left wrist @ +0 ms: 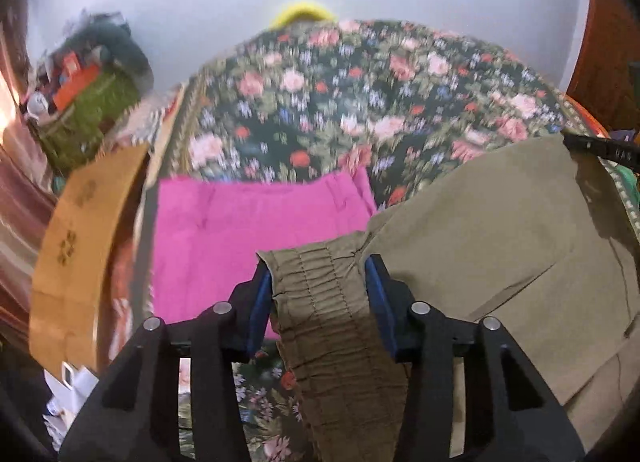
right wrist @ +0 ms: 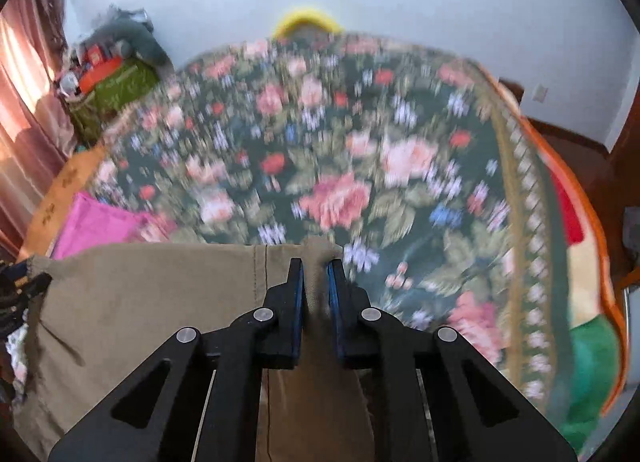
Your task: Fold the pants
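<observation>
Olive-khaki pants hang stretched between my two grippers above a floral bed cover. My left gripper is shut on the gathered elastic waistband, which drapes down between its blue-padded fingers. My right gripper is shut on a fold of the same pants at their upper edge. The cloth spreads left from there toward the left gripper, whose tip shows at the left edge. The right gripper's tip shows in the left wrist view at the far right.
Folded pink cloth lies on the bed below the left gripper, also seen in the right wrist view. An orange mat lies along the bed's left side. Cluttered boxes stand far left. A yellow object sits beyond the bed's far edge.
</observation>
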Demonstrator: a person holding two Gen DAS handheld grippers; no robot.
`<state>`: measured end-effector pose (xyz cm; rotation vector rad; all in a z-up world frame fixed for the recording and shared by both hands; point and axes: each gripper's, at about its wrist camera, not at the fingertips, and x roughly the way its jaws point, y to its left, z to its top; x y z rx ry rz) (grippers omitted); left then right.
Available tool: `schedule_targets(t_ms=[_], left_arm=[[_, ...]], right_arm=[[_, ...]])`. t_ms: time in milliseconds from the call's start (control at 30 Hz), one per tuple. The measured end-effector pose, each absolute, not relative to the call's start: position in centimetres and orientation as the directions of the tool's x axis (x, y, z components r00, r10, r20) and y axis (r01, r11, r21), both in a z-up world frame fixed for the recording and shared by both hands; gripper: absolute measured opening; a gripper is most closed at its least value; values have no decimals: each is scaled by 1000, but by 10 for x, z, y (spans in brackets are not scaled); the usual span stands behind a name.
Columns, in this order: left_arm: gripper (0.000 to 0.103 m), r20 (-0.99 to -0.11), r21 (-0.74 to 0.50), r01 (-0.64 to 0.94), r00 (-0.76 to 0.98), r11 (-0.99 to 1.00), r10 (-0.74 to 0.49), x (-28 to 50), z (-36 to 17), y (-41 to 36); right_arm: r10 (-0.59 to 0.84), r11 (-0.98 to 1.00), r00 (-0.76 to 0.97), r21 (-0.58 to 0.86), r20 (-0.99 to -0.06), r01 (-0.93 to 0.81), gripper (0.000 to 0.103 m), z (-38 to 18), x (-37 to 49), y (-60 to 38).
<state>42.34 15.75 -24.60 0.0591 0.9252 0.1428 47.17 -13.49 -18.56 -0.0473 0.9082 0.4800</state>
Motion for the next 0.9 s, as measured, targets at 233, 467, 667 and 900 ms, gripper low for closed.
schedule_targets(t_ms=[233, 467, 667, 900], left_arm=[[6, -752, 36, -129, 650, 991, 112, 418, -185, 168], [5, -709, 42, -113, 697, 993, 109, 385, -147, 154], [5, -686, 60, -83, 720, 995, 101, 344, -130, 141], [5, -665, 118, -56, 737, 991, 120, 285, -127, 124]], right_arm=[[416, 893, 631, 161, -655, -421, 10, -98, 452, -151], [441, 878, 671, 131, -596, -460, 10, -50, 403, -161], [468, 864, 682, 127, -562, -488, 10, -39, 350, -177], [483, 858, 679, 145, -552, -493, 10, -46, 295, -199]])
